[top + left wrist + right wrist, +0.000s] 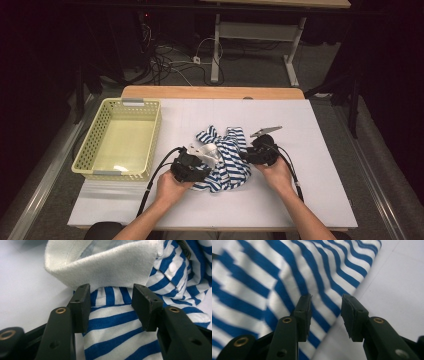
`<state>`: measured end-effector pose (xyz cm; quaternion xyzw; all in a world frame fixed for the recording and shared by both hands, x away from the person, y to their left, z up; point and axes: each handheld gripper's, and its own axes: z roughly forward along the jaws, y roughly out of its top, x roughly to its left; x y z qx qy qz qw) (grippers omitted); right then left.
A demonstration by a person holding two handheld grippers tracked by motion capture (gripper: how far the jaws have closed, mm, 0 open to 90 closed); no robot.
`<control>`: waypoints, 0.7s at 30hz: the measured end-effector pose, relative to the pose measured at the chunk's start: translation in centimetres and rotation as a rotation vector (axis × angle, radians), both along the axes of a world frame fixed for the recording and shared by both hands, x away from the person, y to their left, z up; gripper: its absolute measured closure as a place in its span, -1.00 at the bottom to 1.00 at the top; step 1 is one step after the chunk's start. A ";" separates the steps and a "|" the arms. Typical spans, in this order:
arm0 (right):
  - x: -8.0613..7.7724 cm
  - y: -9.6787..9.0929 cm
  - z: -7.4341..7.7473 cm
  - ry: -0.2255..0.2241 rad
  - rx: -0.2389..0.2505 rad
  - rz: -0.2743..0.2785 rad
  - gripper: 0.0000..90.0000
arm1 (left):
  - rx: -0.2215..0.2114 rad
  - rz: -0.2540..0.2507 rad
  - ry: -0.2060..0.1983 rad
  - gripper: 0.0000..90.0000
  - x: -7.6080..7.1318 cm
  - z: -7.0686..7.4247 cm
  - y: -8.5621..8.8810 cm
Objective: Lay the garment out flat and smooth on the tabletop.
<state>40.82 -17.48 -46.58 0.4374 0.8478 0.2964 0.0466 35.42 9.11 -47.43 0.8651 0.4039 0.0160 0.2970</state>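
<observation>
Both grippers, left gripper (200, 162) and right gripper (248, 154), flank the crumpled blue-and-white striped cotton garment (227, 160) on the white bench (320, 195), fingers spread, pinching nothing.

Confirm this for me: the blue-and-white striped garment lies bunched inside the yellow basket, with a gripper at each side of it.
Not quite. The striped garment lies bunched on the white table, to the right of the yellow basket, as the high view shows. The left gripper and right gripper do sit at each side of it.
</observation>
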 end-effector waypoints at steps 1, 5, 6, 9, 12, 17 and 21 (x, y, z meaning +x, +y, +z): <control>0.2 0.1 -0.3 0.013 -0.007 -0.006 0.36 | 0.002 -0.001 -0.002 0.07 0.0 0.0 0.0; 0.2 0.4 -1.3 0.040 -0.039 0.026 0.69 | 0.000 -0.001 -0.004 0.07 0.0 -0.1 -0.1; 0.0 0.5 -1.2 0.038 -0.042 0.047 0.80 | 0.002 -0.003 -0.006 0.07 0.0 -0.1 -0.1; -0.3 0.7 -1.0 0.034 -0.055 0.096 0.97 | -0.003 -0.009 -0.010 0.06 -0.1 -0.2 -0.1; -1.0 0.7 -0.7 0.006 -0.090 0.124 0.98 | -0.002 -0.011 -0.013 0.06 -0.1 -0.2 -0.1; -2.4 -1.4 0.3 -0.011 -0.039 0.090 0.97 | -0.018 -0.008 -0.009 0.07 0.0 -0.3 -0.1; -4.1 -3.0 0.8 -0.009 -0.028 0.094 0.97 | -0.018 -0.004 -0.011 0.13 0.0 -0.3 -0.2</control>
